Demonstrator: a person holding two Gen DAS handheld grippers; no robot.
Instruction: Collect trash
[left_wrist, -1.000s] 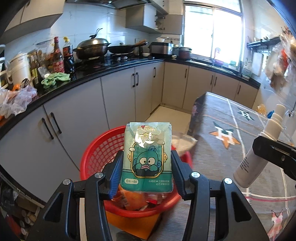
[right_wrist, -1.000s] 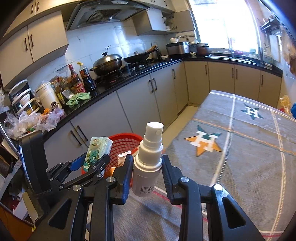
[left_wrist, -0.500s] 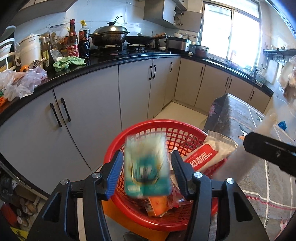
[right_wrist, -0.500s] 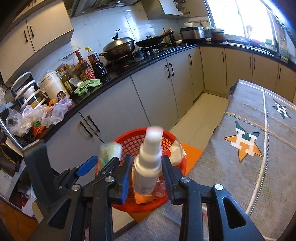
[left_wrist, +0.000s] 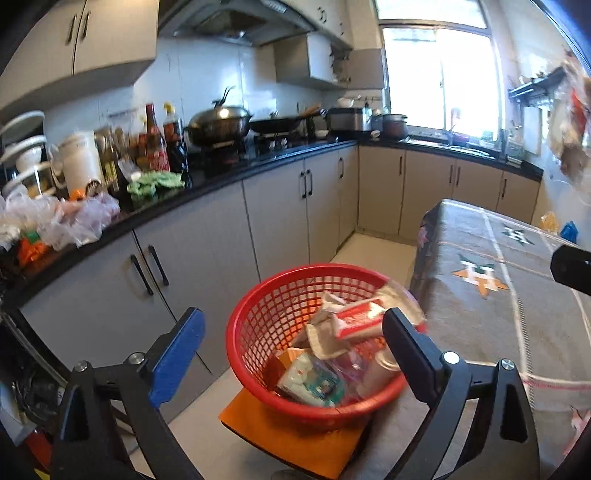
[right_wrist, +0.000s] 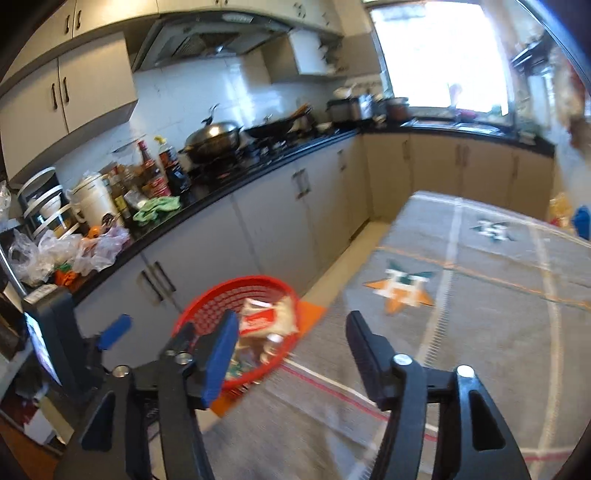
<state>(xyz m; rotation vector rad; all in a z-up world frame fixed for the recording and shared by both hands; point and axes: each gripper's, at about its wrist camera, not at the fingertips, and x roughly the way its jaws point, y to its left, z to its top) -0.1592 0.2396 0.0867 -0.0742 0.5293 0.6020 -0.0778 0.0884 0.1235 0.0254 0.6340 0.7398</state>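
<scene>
A red mesh basket (left_wrist: 258, 317) sits on an orange stool (left_wrist: 266, 435) beside the table and holds several pieces of trash. The green tissue pack (left_wrist: 314, 384) lies in it, next to a red-and-white packet (left_wrist: 356, 319) and the white spray bottle (left_wrist: 380, 369). My left gripper (left_wrist: 291, 350) is open and empty above the basket's near rim. My right gripper (right_wrist: 288, 345) is open and empty over the table edge, with the basket (right_wrist: 207, 306) just left of it. The left gripper (right_wrist: 114, 328) shows at the left in the right wrist view.
The table with a grey patterned cloth (left_wrist: 498, 295) stands right of the basket. Grey cabinets (left_wrist: 207, 251) under a black counter (left_wrist: 221, 173) crowded with bottles, pots and plastic bags run along the left and back. Pale floor (left_wrist: 373, 251) lies between them.
Both grippers opened over the basket. The tissue pack and the spray bottle dropped into it. Both grippers have since lifted and pulled back a little.
</scene>
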